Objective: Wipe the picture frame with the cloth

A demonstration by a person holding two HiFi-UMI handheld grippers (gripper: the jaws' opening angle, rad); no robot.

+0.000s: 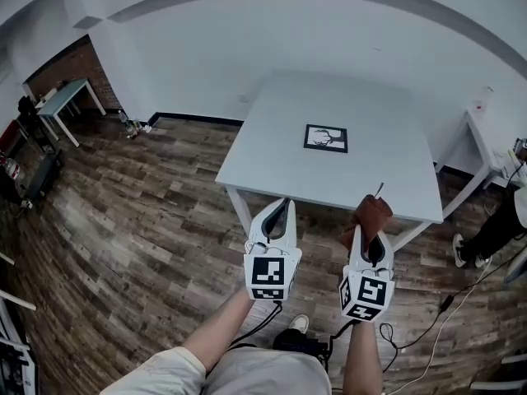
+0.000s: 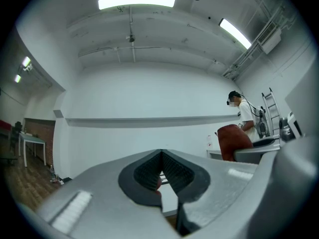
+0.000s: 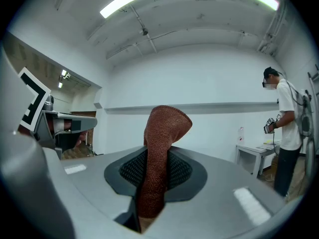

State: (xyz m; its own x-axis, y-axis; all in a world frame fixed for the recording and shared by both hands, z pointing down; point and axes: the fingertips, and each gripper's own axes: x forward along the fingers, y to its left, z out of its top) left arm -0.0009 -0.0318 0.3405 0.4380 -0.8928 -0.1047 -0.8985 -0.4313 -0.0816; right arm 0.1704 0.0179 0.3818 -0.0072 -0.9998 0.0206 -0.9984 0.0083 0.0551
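The black picture frame (image 1: 325, 138) lies flat near the middle of the white table (image 1: 272, 167). Both grippers hang side by side over the floor, short of the table's near edge. My right gripper (image 1: 371, 234) is shut on a brown cloth (image 1: 370, 215). In the right gripper view the cloth (image 3: 167, 126) stands up out of the right gripper (image 3: 158, 152) and folds over at the top. My left gripper (image 1: 282, 204) is shut with nothing in it, and its pads (image 2: 149, 171) meet at the tip. From the left gripper view the cloth (image 2: 233, 141) shows to the right.
A wooden floor surrounds the table. A small white side table (image 1: 482, 134) stands at the right, with a person (image 1: 502, 225) beside it who also shows in the right gripper view (image 3: 286, 128). Cables (image 1: 428, 323) trail on the floor at lower right. A desk (image 1: 70, 97) stands far left.
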